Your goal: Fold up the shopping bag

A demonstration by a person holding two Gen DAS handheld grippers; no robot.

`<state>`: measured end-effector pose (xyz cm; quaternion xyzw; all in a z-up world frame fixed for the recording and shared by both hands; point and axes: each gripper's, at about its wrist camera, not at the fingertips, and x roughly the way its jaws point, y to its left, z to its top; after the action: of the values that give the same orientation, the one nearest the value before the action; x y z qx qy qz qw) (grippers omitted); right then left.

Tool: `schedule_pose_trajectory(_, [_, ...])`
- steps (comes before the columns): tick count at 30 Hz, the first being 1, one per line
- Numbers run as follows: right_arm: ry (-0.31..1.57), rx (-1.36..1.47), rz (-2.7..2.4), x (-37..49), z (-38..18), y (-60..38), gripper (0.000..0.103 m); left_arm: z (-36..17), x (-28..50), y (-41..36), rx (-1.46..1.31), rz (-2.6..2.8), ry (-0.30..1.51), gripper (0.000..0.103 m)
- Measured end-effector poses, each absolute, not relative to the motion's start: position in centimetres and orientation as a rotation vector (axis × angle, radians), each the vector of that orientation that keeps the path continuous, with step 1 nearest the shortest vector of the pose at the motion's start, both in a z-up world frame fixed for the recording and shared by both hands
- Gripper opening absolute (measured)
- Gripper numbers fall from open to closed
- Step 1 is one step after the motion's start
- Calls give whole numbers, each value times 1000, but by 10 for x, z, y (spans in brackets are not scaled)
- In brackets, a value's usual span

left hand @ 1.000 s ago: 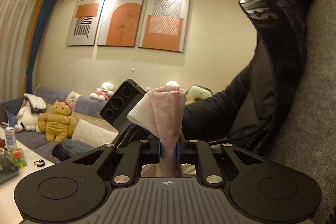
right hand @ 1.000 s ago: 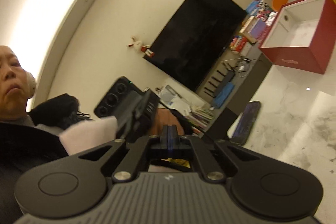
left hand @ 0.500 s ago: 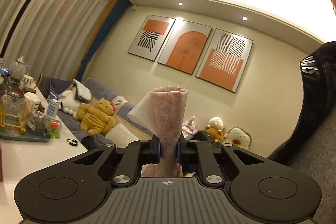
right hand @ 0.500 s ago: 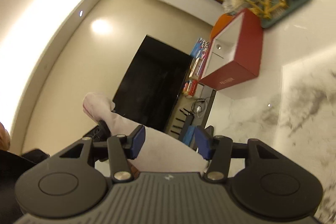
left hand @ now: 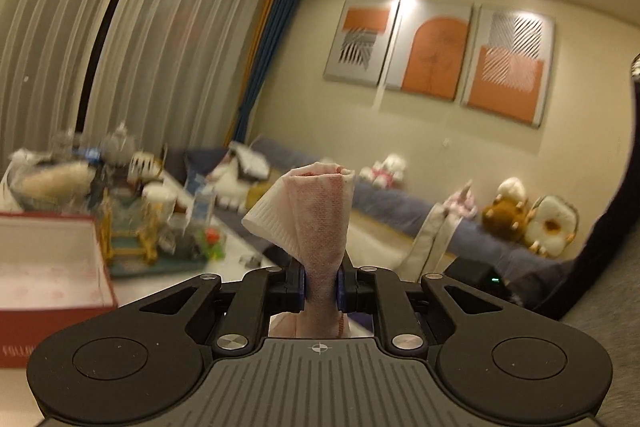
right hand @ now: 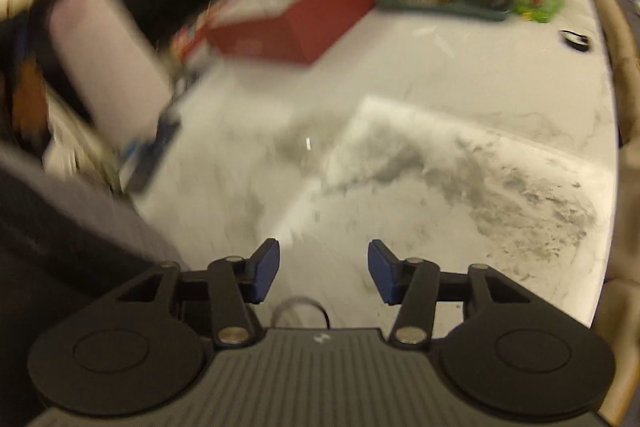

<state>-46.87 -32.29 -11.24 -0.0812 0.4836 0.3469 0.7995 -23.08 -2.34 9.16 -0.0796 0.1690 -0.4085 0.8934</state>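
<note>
The left gripper (left hand: 321, 285) is clamped on the bag (left hand: 316, 215), a pinkish-white bundle of non-woven fabric that stands up between the blue pads, folded over at the top, with one loose white corner flaring to the left. In the right wrist view the bag shows only as a blurred pale shape at upper left (right hand: 108, 67), held up off the worktop (right hand: 440, 155).

The right gripper (right hand: 323, 277) is wide apart and holds nothing; it hangs over bare marble, with a red box (right hand: 296, 23) and a cluttered tray (right hand: 448, 7) further back.

The step in hand looks like bringing the gathered bag down to be flattened or folded again. To do that well, the left should keep its firm pinch low on the bundle so the layers do not slide apart. The right should take the loose corner rather than the thick middle, closing only once fabric sits fully between the pads. Set it on the open marble, well apart from the box.
</note>
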Motion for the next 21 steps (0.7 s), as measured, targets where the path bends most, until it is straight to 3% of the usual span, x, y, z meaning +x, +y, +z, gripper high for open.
schedule_pose_trajectory(6, [1161,-494,763,-489,-160,-276,39,66,-197,-42,-206,-874,497,14])
schedule_pose_trajectory(9, [1088,-615,745,-511,-166,-267,35,54,-189,-48,-215,-903,528,14])
schedule_pose_trajectory(10, [1089,-622,732,-514,-166,-265,28,52,-187,-50,-215,-910,533,14])
schedule_pose_trajectory(11, [1093,-620,719,-515,-165,-263,0,49,-186,-52,-217,-916,535,14])
schedule_pose_trajectory(15, [1057,-653,638,-520,-167,-261,0,37,-185,-59,-237,-911,534,14])
schedule_pose_trajectory(21, [960,-300,565,-492,-108,-286,0,21,-194,-72,-141,-844,581,14])
